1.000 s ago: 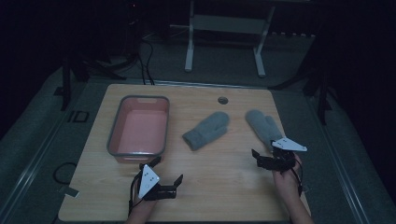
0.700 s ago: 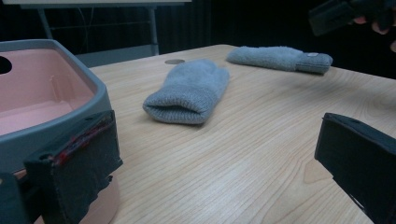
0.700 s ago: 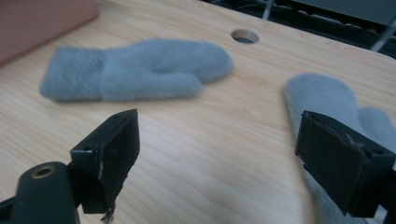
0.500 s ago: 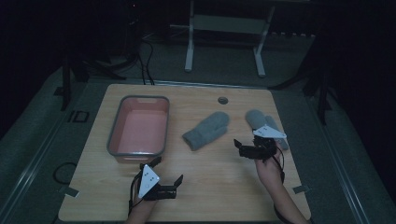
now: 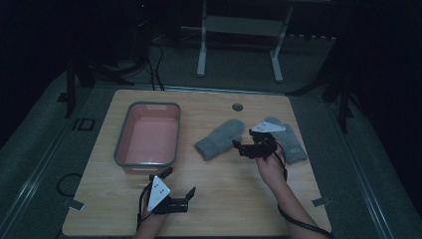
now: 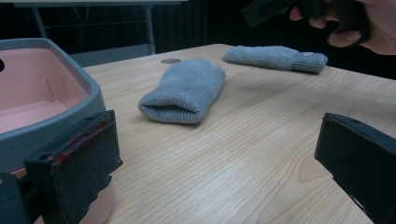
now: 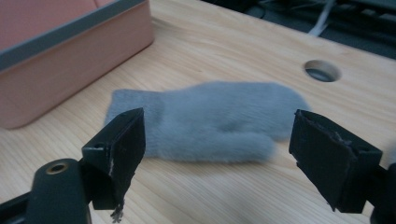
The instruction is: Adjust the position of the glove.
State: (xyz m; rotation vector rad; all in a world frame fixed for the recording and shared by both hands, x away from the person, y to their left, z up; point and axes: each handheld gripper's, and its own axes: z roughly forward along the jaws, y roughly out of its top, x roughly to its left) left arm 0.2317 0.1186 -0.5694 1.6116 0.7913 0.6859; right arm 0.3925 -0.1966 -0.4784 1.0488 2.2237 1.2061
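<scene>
Currently, in the high view, we see our right gripper poised at the thumb-side edge of the near mitten, jaws spread wide with nothing between them, though they have just been closing a little; the left gripper rests low at the near edge of the table, also wide open and empty. The near mitten lies mid-table between the pink bin and the far mitten; its long axis runs diagonally, cuff toward the near left, fingertip end toward the far right and the cable hole. In the left gripper view, the cuff opening of the near mitten faces the camera, the body tapering away toward the hole; the far mitten lies well apart behind it, and the bin stands just beside the left jaw. In the right gripper view, the near mitten lies crosswise between the open jaws, cuff at picture left nearest the bin, thumb along the near edge. Our judgement: the step in hand is the grasp. We should descend squarely, straddle the body across its short axis near the middle, and press the pads close to the wood so both knit layers are caught, not just the thumb.
</scene>
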